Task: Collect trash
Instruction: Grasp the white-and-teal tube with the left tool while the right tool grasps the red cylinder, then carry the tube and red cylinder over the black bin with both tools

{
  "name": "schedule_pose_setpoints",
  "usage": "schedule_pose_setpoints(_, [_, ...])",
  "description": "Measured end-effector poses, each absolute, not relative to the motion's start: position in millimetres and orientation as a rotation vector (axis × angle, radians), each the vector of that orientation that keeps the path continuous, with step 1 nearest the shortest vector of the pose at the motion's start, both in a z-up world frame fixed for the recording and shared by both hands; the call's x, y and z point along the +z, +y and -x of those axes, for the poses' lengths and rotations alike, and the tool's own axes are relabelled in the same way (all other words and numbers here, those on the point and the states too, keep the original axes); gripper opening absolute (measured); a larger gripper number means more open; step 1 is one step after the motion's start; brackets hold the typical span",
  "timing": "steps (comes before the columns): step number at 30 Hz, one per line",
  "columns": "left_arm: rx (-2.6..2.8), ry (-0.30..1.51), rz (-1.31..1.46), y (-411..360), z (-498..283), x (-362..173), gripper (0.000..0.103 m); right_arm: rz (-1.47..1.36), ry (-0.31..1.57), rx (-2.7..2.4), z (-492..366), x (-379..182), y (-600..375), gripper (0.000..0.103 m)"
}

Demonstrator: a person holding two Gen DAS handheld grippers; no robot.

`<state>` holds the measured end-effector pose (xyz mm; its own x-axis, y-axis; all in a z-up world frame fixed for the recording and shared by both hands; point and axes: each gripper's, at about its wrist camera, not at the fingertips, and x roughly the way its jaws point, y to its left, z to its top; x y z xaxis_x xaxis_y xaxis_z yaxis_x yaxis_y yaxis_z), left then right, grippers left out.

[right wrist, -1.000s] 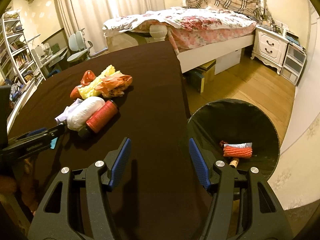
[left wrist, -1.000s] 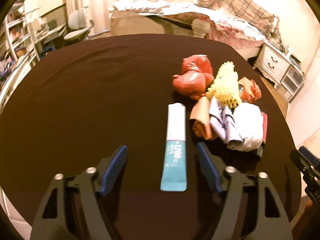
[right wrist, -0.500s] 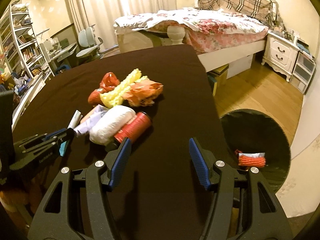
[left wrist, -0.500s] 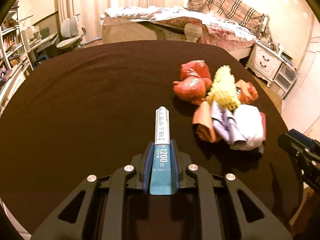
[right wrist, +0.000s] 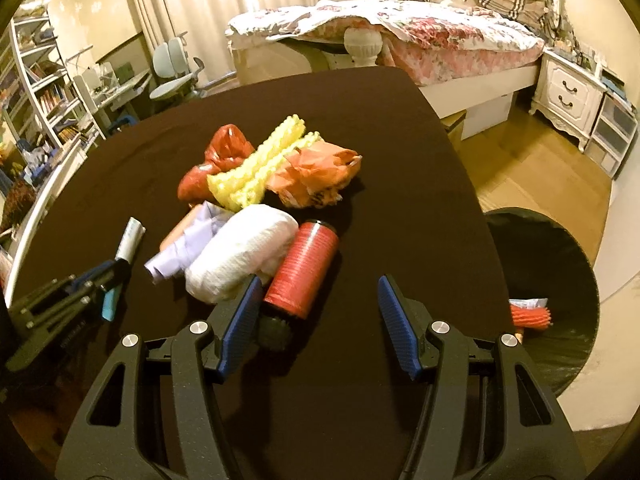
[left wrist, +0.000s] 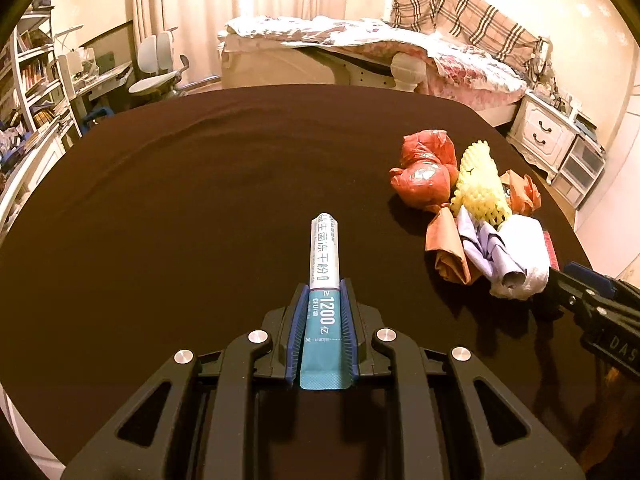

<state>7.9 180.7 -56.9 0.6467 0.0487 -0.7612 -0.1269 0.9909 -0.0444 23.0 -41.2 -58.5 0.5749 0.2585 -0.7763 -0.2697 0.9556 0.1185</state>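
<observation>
Dark brown cloth covers the worktop (left wrist: 180, 208), which stands in a warm-lit bedroom with a bed (right wrist: 420, 36) beyond its far edge, shelves along the left wall and a white nightstand (right wrist: 568, 92) at the right.

A second ago the left gripper (left wrist: 323, 292) stood wide open around a teal-and-white sachet (left wrist: 323, 264) lying flat near the worktop's near edge; now its jaws are clamped fully on the teal end of that sachet, with the white end sticking out ahead. I judge the pickup made, so what remains for this piece is to carry it across to the bin (right wrist: 560, 312).

The right gripper (right wrist: 316, 312) has meanwhile swung from the bin side toward the heap of rubbish near the worktop's right edge. Its jaws are about half open and hold nothing; the left jaw sits just beside the near end of a red ribbed cylinder (right wrist: 304, 268), which lies partly in the gap.

Around the cylinder lie a white wad (right wrist: 240, 256), a lilac scrap (right wrist: 188, 244), yellow foam netting (right wrist: 256, 168), an orange wrapper (right wrist: 316, 176) and a red crumpled bag (right wrist: 218, 160), all touching or overlapping.

The black-lined bin stands on the wooden floor just off the right edge, with a red ribbed piece (right wrist: 532, 316) already inside. Most of the collecting is, in my judgement, still ahead.
</observation>
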Motion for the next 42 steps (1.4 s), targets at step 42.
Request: schedule_pose_setpoints(42, [-0.019,0.780,0.138,135,27,-26,0.020,-0.014,0.798,0.306,18,-30,-101,0.025])
